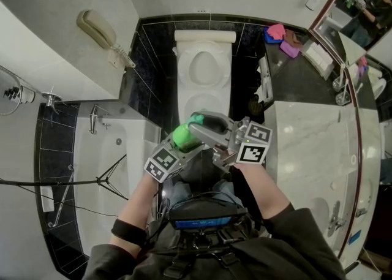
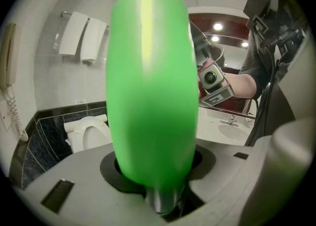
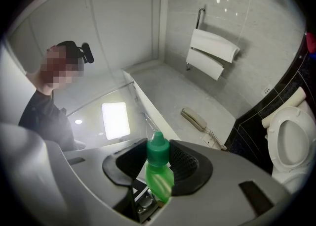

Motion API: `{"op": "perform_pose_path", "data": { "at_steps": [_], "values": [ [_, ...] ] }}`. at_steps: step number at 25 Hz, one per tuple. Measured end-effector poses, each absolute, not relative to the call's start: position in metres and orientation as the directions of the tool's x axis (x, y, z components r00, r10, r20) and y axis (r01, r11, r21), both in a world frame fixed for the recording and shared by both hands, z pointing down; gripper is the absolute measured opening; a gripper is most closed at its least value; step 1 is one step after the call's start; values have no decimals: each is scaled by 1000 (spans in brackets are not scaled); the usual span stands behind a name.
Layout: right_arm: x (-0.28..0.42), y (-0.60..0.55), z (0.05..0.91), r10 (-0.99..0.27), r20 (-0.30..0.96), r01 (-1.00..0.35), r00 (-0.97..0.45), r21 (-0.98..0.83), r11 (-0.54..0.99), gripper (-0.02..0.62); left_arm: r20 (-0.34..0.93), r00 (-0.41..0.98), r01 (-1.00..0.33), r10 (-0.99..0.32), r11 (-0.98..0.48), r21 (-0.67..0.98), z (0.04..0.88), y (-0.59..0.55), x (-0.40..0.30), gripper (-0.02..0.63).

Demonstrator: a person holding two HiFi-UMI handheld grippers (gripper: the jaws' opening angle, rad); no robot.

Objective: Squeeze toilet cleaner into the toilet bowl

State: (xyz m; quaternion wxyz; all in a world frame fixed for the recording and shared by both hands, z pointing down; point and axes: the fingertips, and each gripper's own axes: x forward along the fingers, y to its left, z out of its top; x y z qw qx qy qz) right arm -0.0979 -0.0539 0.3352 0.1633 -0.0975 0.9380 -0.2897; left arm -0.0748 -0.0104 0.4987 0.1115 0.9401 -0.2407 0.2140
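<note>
A bright green toilet cleaner bottle [image 1: 182, 135] is held in the air in front of the person, near the white toilet [image 1: 205, 67], whose bowl shows open. My left gripper [image 1: 176, 149] is shut on the bottle's body [image 2: 150, 91], which fills the left gripper view. My right gripper [image 1: 201, 128] reaches in from the right, and its jaws close on the darker green cap [image 3: 158, 152] at the bottle's neck. The toilet also shows at the lower left [image 2: 88, 133] and at the right edge [image 3: 289, 136].
A bathtub [image 1: 104, 168] lies to the left and a wall phone [image 1: 98, 30] hangs above it. A marble counter [image 1: 312, 144] with a sink and a mirror runs along the right. Coloured cloths [image 1: 278, 34] lie at its far end. Towels [image 3: 212, 52] hang on the wall.
</note>
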Motion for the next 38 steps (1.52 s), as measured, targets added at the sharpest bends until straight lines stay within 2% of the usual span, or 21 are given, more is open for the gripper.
{"op": "perform_pose_path", "data": {
  "at_steps": [15,22,30,38],
  "values": [
    [-93,-50,339,-197,-281,-6,-939,-560,829,156,453,853,-382,-260,-902,202,499,8,-63,195],
    [-96,-40,339,-155,-253,-3,-955,-515,857,155,455,862,-349,-224,-913,211,501,12,-60,195],
    [-98,-44,341,-178,-242,-20,-954,-543,840,156,472,828,-420,-304,-893,163,504,2,-64,195],
    [-100,-49,353,-268,-142,-124,-953,-625,771,156,478,718,-581,-506,-813,13,511,-24,-73,195]
  ]
}}
